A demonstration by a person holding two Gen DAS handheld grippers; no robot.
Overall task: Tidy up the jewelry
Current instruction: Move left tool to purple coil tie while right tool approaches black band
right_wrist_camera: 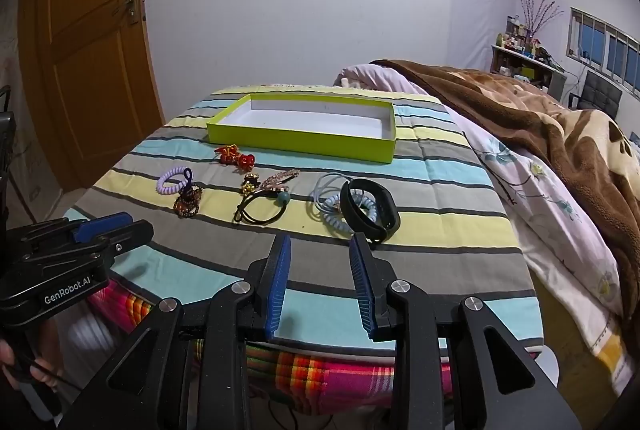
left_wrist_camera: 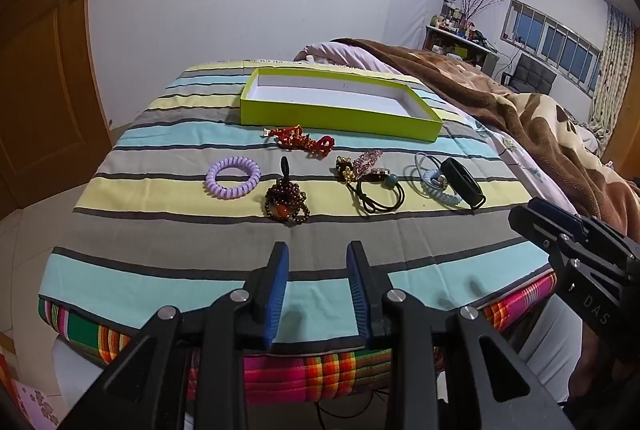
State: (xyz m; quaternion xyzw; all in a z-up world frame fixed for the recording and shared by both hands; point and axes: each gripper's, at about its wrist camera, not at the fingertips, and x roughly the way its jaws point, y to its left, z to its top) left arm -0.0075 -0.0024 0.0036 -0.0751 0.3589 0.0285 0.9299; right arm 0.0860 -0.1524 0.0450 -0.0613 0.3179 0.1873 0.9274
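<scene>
A shallow lime-green box (left_wrist_camera: 320,116) (right_wrist_camera: 300,144) lies empty at the far side of the striped cloth. In front of it are a red knot ornament (left_wrist_camera: 300,140), a purple spiral hair tie (left_wrist_camera: 232,176), a brown bead bracelet (left_wrist_camera: 286,204), a black hair tie (left_wrist_camera: 380,196) beside gold charms, and a black wristband (right_wrist_camera: 372,210) on a light-blue spiral tie (right_wrist_camera: 332,214). My left gripper (left_wrist_camera: 318,250) hovers open near the cloth's front edge, short of the beads. My right gripper (right_wrist_camera: 320,242) is open just before the wristband. Neither holds anything.
A brown blanket (right_wrist_camera: 540,118) and a floral sheet (right_wrist_camera: 552,198) are heaped on the bed to the right. A wooden door (right_wrist_camera: 92,62) stands at the left. A cluttered shelf (left_wrist_camera: 460,30) and windows are at the far right. A hand (right_wrist_camera: 16,370) holds the left gripper's handle.
</scene>
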